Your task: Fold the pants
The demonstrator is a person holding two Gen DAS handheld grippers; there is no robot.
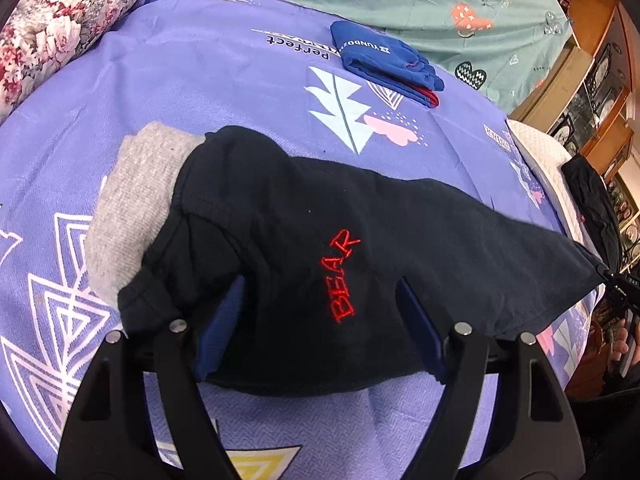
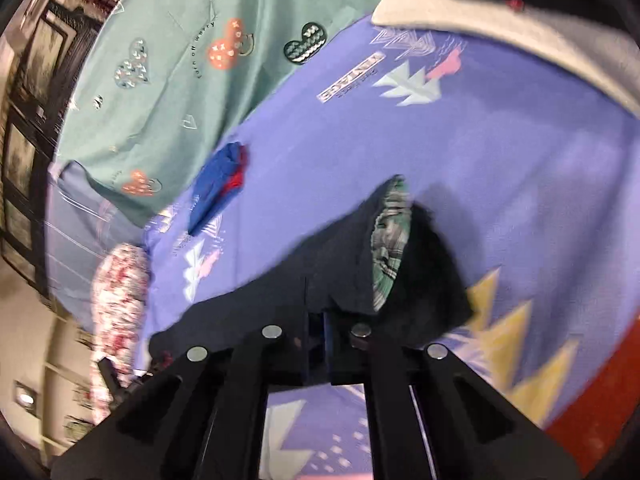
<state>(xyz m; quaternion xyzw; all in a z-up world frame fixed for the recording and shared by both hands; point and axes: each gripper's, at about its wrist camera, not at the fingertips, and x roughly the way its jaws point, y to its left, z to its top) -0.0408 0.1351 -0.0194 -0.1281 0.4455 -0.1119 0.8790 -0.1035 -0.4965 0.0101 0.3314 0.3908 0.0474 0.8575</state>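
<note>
Both claws meet black pants (image 1: 312, 216): left claw (image 1: 320, 332) spread around them, right claw (image 2: 318, 344) pinching.

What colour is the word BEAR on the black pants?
Red; the embroidered word BEAR on the black cotton pants shows best in the left wrist view.

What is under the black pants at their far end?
A folded grey garment sticks out from beneath the black pants on the purple sheet. How far it reaches underneath is hidden.
</note>
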